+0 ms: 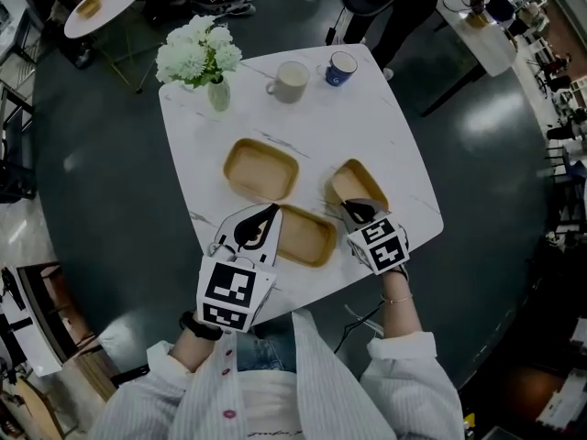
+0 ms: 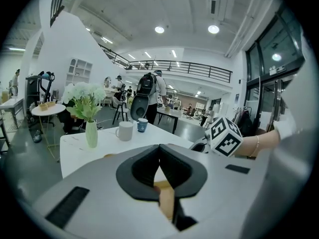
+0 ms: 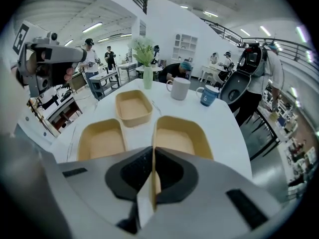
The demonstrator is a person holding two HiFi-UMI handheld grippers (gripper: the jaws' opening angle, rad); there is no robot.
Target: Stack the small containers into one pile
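Note:
Three shallow tan containers lie on the white marble table [image 1: 394, 136]. One sits at the back [image 1: 261, 169], one in the middle near me [image 1: 307, 236], one to the right [image 1: 359, 181]. My right gripper [image 1: 353, 211] is shut on the near rim of the right container [image 3: 182, 136], with the thin wall pinched between its pads [image 3: 153, 151]. My left gripper [image 1: 264, 218] is at the middle container's left end. It is shut on a tan rim [image 2: 164, 195] that shows between its jaws [image 2: 160, 171]. The right gripper's marker cube [image 2: 225, 136] is visible from the left gripper view.
At the table's far side stand a vase of white flowers [image 1: 204, 58], a white mug [image 1: 292, 81] and a blue mug [image 1: 340, 68]. A round side table [image 1: 103, 5] stands beyond on the dark floor. The table's near edge runs just under my grippers.

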